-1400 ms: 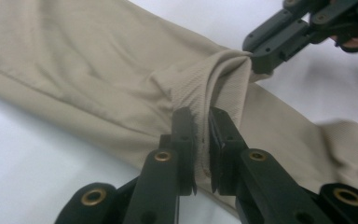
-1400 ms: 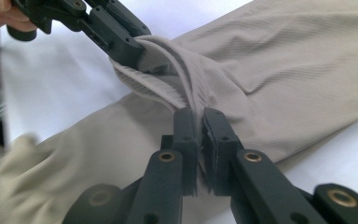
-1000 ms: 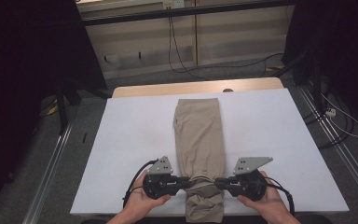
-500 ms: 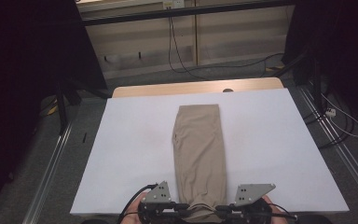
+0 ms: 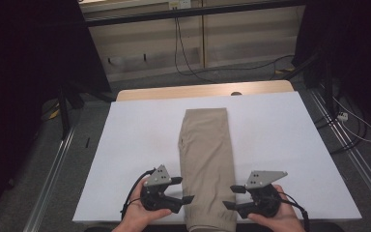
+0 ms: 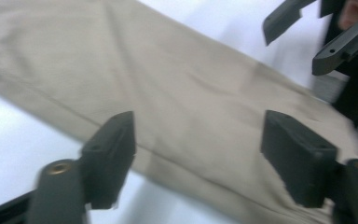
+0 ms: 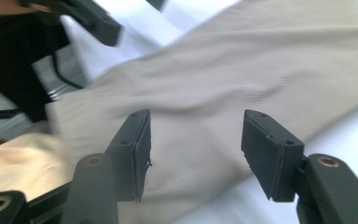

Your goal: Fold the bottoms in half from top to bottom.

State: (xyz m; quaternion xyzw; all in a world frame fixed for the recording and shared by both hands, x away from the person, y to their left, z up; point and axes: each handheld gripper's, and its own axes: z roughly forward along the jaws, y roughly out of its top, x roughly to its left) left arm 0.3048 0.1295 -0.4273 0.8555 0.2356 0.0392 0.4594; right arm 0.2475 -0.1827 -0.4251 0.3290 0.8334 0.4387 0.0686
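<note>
- We found the beige trousers (image 5: pixel 206 164) folded lengthwise into one narrow strip, laid down the middle of the white table cover (image 5: pixel 280 145) with the waist end far from us and the leg ends at the near edge.
- We judged the lengthwise fold to be done: the strip lay flat and its long edges ran fairly straight. What seemed left was the crosswise folding, bringing the near end up over the far part; no such fold showed yet.
- The near end of the trousers hung slightly past the table's front edge, between our two hands.
- Our left gripper (image 5: pixel 179 189) sat just beside the strip's left edge, jaws spread apart and gripping nothing; its tips pointed inward at the cloth. In the left gripper view (image 6: pixel 198 158) the fabric lay below and between the parted jaws, not pinched.
- Our right gripper (image 5: pixel 233 196) mirrored it just beside the strip's right edge, jaws likewise parted and empty. The right gripper view (image 7: pixel 196 154) showed beige cloth across the gap between the jaws, with nothing clamped.
- We reckoned both claws stood ready to close on the two side edges near the leg ends.
</note>
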